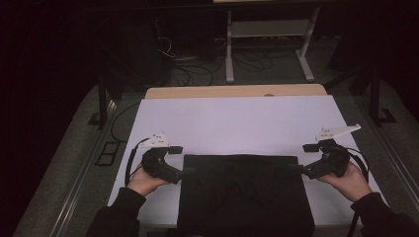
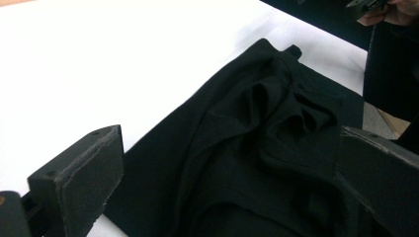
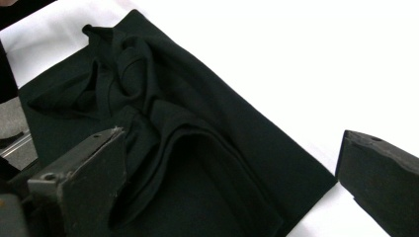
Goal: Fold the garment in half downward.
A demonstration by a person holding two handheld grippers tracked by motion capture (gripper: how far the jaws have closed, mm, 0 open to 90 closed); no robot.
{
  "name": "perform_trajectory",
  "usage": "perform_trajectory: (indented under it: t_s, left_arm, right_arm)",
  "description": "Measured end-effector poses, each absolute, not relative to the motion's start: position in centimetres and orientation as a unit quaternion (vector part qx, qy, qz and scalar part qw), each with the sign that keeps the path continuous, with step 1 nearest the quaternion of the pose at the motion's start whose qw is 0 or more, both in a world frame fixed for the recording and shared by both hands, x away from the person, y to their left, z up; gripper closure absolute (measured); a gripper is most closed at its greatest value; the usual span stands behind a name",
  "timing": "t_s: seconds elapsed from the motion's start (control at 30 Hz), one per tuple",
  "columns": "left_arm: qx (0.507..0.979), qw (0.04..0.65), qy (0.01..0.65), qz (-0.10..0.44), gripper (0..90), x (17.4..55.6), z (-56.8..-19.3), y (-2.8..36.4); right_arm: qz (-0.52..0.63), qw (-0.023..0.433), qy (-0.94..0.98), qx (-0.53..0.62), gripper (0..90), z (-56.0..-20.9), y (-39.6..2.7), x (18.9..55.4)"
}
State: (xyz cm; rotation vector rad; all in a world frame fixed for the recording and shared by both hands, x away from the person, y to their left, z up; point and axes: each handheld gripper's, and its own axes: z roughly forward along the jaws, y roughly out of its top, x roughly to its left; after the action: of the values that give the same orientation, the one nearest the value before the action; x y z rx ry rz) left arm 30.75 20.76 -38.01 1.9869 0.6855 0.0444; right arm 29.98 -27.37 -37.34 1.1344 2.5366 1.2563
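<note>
I judge the folding hardly begun: the black garment (image 1: 245, 195) lies rumpled between my left gripper (image 1: 189, 171) and right gripper (image 1: 295, 168), both jaws open, nothing gripped.

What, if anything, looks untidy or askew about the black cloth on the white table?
The black folded cloth lies square on the white table, but its top layer is bunched into rumpled folds near the middle rather than lying flat.
</note>
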Motion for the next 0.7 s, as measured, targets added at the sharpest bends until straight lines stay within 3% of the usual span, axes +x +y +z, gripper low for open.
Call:
perform_trajectory:
  t_s: [0.7]
  left_arm:
    - [0.816,0.482,0.319,0.012,0.0,33.4,-39.8,21.5]
  right_arm:
    - [0.395,0.043,0.834,0.383,0.0,-38.9,-27.4,32.2]
